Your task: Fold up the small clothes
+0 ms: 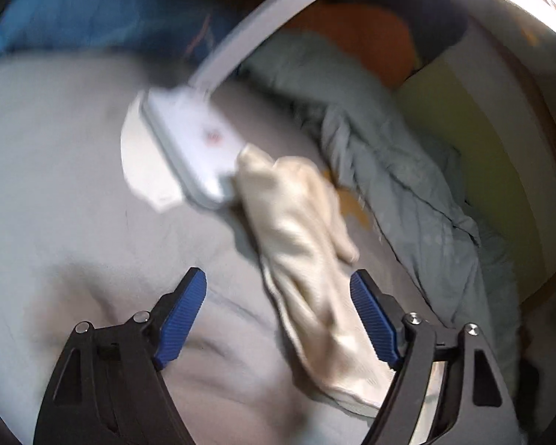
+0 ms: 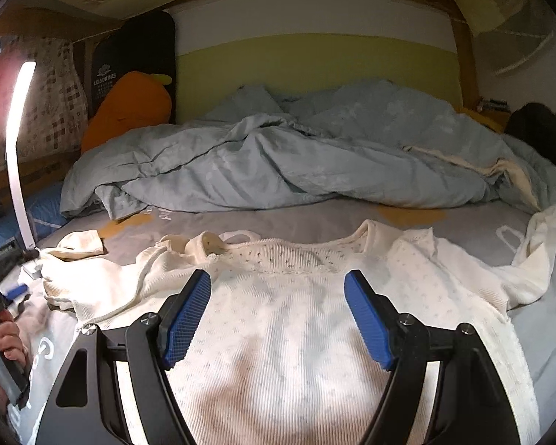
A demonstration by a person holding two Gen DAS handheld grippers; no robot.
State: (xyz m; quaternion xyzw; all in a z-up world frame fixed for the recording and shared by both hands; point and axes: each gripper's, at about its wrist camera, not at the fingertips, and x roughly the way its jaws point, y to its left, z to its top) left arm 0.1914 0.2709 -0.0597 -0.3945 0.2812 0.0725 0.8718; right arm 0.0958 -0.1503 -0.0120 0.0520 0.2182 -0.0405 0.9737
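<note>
A cream long-sleeved top (image 2: pixel 278 333) with a tiny print lies spread front-up on the grey bed sheet (image 2: pixel 315 222), neckline away from me. My right gripper (image 2: pixel 278 274) hovers over its chest, open, with nothing between the blue pads. In the left wrist view, the top's left sleeve (image 1: pixel 307 244) lies as a rumpled cream strip on the sheet (image 1: pixel 55 185). My left gripper (image 1: pixel 278 273) is open around the sleeve's near part, which sits close to the right finger (image 1: pixel 374 319) without being pinched. The picture is blurred.
A white lamp stands at the bed's left edge, its base (image 1: pixel 189 148) touching the sleeve's end, its lit bar (image 2: pixel 18 111) rising. A crumpled grey-blue duvet (image 2: pixel 278 163) fills the back. An orange plush (image 2: pixel 129 107), another cream garment (image 2: pixel 537 244) and a hand (image 2: pixel 3 333) are there.
</note>
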